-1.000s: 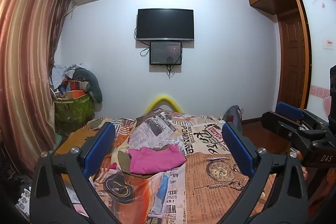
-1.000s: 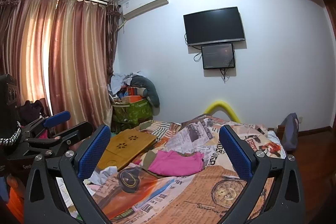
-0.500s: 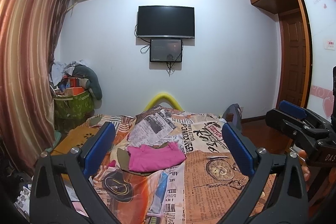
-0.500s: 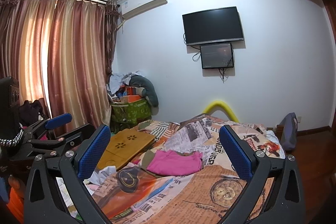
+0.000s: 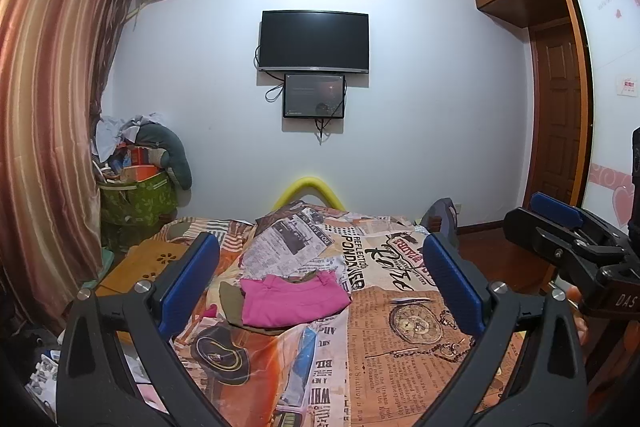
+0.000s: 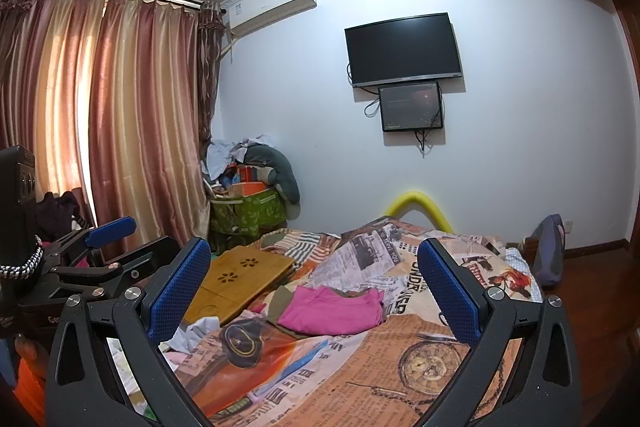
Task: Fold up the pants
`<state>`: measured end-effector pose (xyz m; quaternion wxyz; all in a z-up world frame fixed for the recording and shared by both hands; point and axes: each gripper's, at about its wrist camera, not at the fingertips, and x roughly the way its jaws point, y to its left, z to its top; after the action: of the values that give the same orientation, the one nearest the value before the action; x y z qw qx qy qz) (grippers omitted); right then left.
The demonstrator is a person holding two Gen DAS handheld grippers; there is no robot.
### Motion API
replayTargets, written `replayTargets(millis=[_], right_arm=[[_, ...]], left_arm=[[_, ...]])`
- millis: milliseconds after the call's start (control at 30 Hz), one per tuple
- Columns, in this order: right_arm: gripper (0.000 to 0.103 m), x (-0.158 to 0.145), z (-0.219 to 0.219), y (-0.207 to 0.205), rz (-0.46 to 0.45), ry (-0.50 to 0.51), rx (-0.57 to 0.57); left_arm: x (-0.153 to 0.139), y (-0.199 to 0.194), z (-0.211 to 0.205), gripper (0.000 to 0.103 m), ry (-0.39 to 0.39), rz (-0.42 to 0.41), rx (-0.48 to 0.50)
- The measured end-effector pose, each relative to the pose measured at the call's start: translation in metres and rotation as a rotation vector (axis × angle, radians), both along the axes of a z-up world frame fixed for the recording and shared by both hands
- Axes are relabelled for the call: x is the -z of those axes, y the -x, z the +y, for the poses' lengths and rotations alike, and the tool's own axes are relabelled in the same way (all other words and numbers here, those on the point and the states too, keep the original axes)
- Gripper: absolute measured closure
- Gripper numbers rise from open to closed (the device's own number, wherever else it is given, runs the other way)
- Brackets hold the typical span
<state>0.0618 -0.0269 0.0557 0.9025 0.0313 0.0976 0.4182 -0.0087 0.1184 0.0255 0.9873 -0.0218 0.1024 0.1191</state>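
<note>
Pink pants (image 5: 294, 298) (image 6: 334, 310) lie folded in a flat rectangle on the newsprint-patterned bed cover (image 5: 400, 343) (image 6: 360, 375), on top of an olive-brown garment (image 5: 230, 301). My left gripper (image 5: 318, 269) is open, held well back from and above the pants, with nothing between its blue pads. My right gripper (image 6: 314, 273) is also open and empty, likewise short of the pants. In the left wrist view the right gripper (image 5: 560, 231) shows at the right edge; the right wrist view has the left gripper (image 6: 100, 247) at its left edge.
A wooden lap tray (image 6: 240, 279) lies on the bed's left side by crumpled white cloth (image 6: 192, 335). A green basket piled with clothes (image 5: 136, 195) stands in the corner by the curtains (image 6: 120, 147). A television (image 5: 314, 41) hangs on the far wall; a door (image 5: 560, 115) is at right.
Both wrist views have tilted slightly upward, so the bed and pants sit a little lower in frame. The pants have not moved and both grippers stay open.
</note>
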Motion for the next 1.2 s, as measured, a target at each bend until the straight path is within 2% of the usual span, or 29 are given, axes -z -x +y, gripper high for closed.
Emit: replayTargets(millis=[700,1200], right_arm=[[0.000,0.0001,-0.0007,-0.0025,0.005,0.005,0.013],[0.000,0.0016,0.0003,-0.0043,0.006,0.025,0.041]], left_arm=[[0.0006,-0.0035,0.0031,0.000,0.023,0.007,0.018],[0.0077,-0.0097,0.0054,0.000,0.039,0.042,0.039]])
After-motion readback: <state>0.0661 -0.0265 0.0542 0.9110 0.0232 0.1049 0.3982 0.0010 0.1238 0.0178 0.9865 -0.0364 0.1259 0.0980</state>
